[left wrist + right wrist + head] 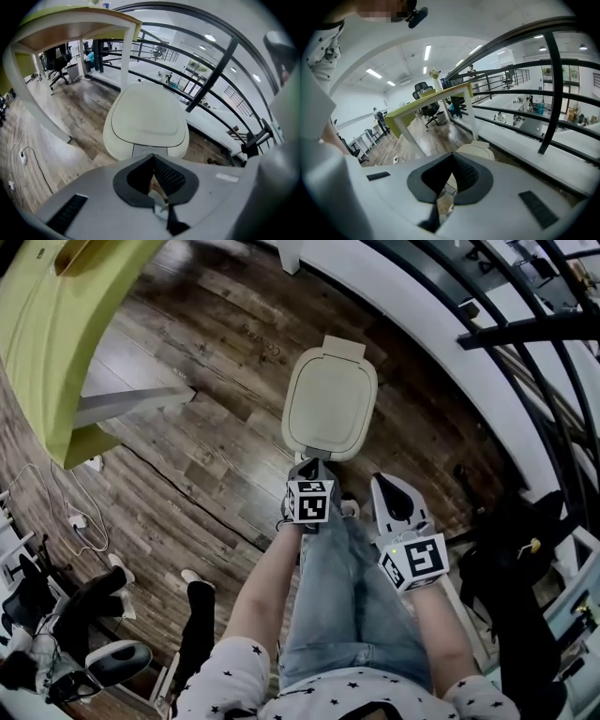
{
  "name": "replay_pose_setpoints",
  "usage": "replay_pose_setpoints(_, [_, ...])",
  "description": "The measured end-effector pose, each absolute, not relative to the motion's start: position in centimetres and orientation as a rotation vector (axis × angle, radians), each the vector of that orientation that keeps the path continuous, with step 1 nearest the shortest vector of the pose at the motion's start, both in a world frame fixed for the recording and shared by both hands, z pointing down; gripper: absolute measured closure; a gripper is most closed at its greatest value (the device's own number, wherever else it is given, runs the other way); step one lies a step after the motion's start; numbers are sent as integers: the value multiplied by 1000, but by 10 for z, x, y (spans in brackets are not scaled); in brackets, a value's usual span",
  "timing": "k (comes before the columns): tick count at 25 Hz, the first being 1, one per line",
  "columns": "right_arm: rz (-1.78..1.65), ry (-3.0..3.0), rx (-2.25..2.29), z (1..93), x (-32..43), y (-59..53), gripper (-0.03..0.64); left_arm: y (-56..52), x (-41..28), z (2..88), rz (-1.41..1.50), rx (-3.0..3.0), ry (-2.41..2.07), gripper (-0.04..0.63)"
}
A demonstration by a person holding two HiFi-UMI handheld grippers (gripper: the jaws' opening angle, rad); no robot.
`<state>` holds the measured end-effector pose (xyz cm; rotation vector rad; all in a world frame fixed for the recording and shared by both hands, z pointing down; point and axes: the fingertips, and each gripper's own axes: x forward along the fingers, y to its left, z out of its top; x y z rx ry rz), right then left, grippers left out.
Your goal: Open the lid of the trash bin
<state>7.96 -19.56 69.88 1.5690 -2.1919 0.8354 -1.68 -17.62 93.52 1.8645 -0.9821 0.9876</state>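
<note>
**Shut bin, shut claws**

Dark wood-plank floor (187,456), alongside a black railing (220,70) and a green table (56,343). Directly ahead of the left claw (314,465), close to its tips: the trash bin (330,404), cream, with lid (146,115) lying flat and closed.

Probably light moulded plastic. Stiff enough to push on, smooth and likely slippery, and apt to skate across the planks if shoved sideways. Best taken at the near front edge, at the small rectangular tab (149,150) facing the left claw. Hinge (344,348) on the far side, so work from the near side. Cannot tell whether press-latch or plain lift.

Left claw: jaws brought together, nothing between them. Right claw (392,491): off to the right of the left one and slightly further back from the bin, jaws likewise together and empty.

No brand or label readable on the bin. Faint print (258,341) on a plank beyond and left of the left claw, too blurred to read. Nothing but black-and-white square markers on each claw's cube, no words.
</note>
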Motion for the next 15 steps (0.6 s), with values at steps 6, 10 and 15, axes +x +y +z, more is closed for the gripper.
replay_pose_setpoints(6, [844,-2177,1585,704,82,-191,623,-176,-20,944,991,1856,-986,583])
replay_pose_setpoints(10, [832,-2178,1582,706,83,-189,623,-175,-19,947,987,1866,-987,583])
replay_pose_setpoints(15, [836,-2176,1581,708,82,-186,623,-174,-21,949,975,1845,-980,583])
